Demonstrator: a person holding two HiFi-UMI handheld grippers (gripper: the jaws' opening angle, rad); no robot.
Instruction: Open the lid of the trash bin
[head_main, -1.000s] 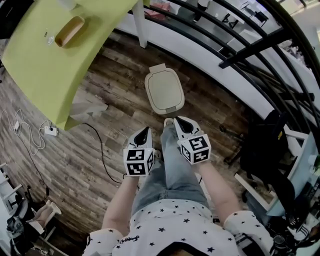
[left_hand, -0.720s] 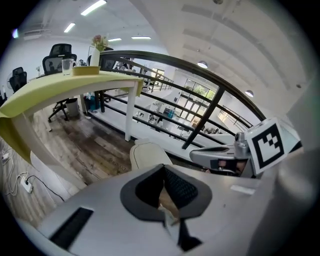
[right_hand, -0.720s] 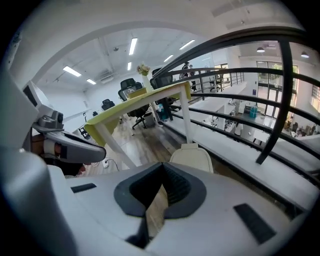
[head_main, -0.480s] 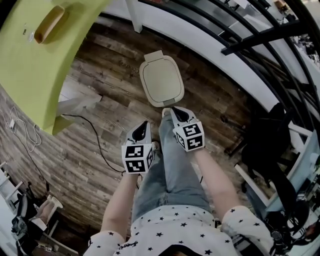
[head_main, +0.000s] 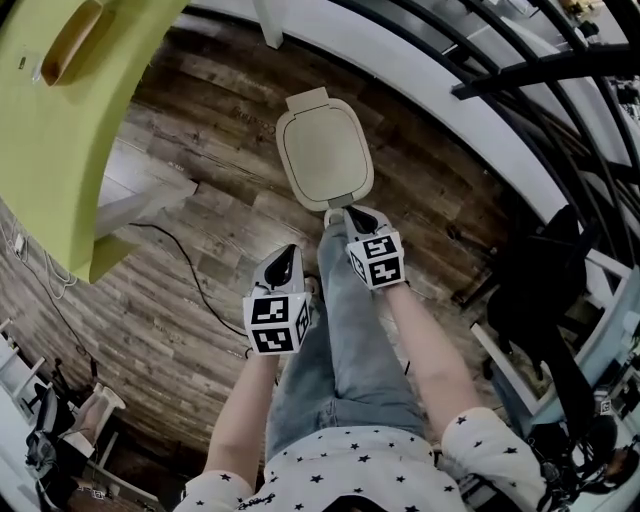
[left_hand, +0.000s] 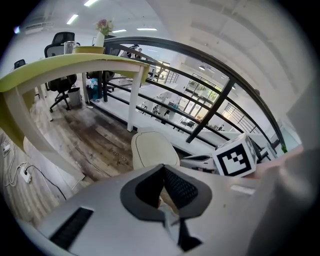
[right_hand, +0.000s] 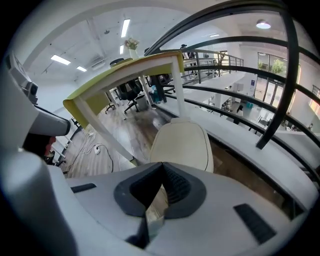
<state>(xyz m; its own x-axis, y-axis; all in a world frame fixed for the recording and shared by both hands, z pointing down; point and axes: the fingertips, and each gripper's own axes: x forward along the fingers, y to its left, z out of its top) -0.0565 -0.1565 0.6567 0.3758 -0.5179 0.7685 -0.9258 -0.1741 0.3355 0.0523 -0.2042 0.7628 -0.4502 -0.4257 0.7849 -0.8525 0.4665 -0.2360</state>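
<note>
A cream trash bin (head_main: 323, 155) with its lid down stands on the wooden floor near a white ledge. It also shows in the left gripper view, bin (left_hand: 152, 148), and in the right gripper view, bin (right_hand: 181, 144). My right gripper (head_main: 352, 214) is shut with nothing in it, and its tip reaches the bin's near edge. My left gripper (head_main: 287, 257) is shut too and hangs further back, to the left of the person's leg. In the gripper views, the right gripper (right_hand: 159, 172) and the left gripper (left_hand: 162, 172) both have their jaws closed together.
A yellow-green table (head_main: 60, 110) with white legs stands at the left. A black cable (head_main: 190, 270) runs across the floor. Black railing bars (head_main: 540, 70) and a white ledge (head_main: 420, 70) curve behind the bin. Dark furniture (head_main: 540, 290) stands at the right.
My right gripper has moved forward to the bin's near edge. The view has drifted so the bin sits closer. The left gripper has stayed about where it was.
</note>
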